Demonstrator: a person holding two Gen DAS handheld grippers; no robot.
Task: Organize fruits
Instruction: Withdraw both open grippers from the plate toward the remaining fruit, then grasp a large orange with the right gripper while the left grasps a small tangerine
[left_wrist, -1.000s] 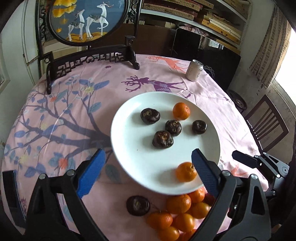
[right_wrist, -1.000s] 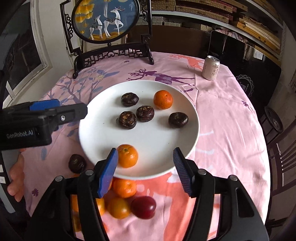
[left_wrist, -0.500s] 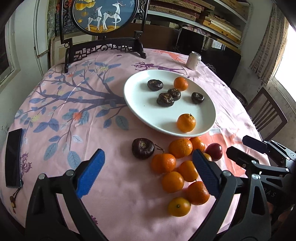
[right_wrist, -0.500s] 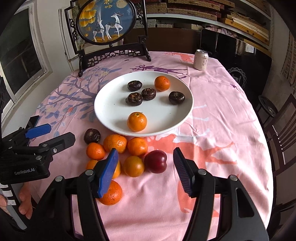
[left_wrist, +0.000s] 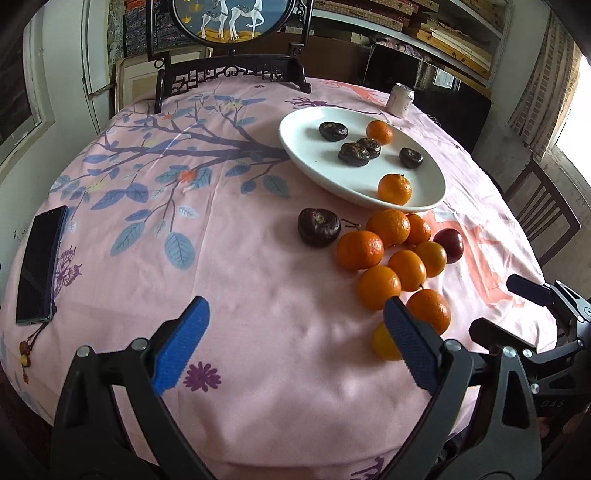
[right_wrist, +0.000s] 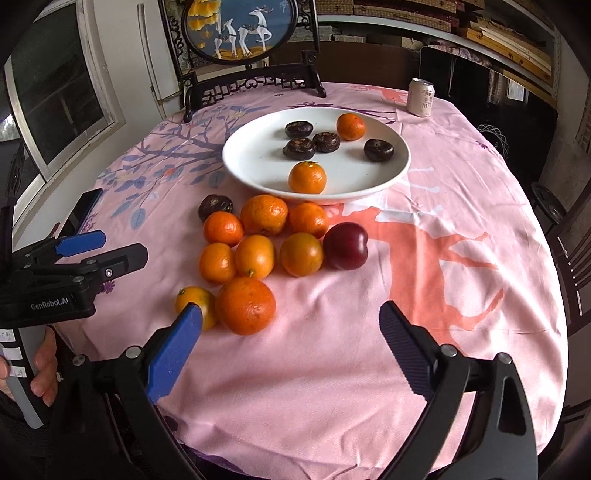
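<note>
A white plate (right_wrist: 255, 162) (left_wrist: 317, 166) on the pink tablecloth holds two oranges and several dark brown fruits (right_wrist: 299, 148). In front of it lies a cluster of several oranges (right_wrist: 264, 215) (left_wrist: 360, 249), a red plum (right_wrist: 345, 245) (left_wrist: 448, 244) and one dark fruit (right_wrist: 215, 206) (left_wrist: 318, 227). My left gripper (left_wrist: 295, 336) is open and empty, low over the cloth near the front edge, left of the cluster. My right gripper (right_wrist: 290, 332) is open and empty, just in front of the nearest orange (right_wrist: 245, 305).
A drink can (right_wrist: 421, 98) stands behind the plate. A framed deer ornament on a dark stand (right_wrist: 240, 33) is at the table's back. A dark phone (left_wrist: 38, 266) lies at the left edge. A wooden chair (left_wrist: 543, 218) is at the right.
Both grippers have pulled back from the plate toward the table's front edge, staying open. The loose fruit cluster now lies ahead of them. No fruit has moved.
</note>
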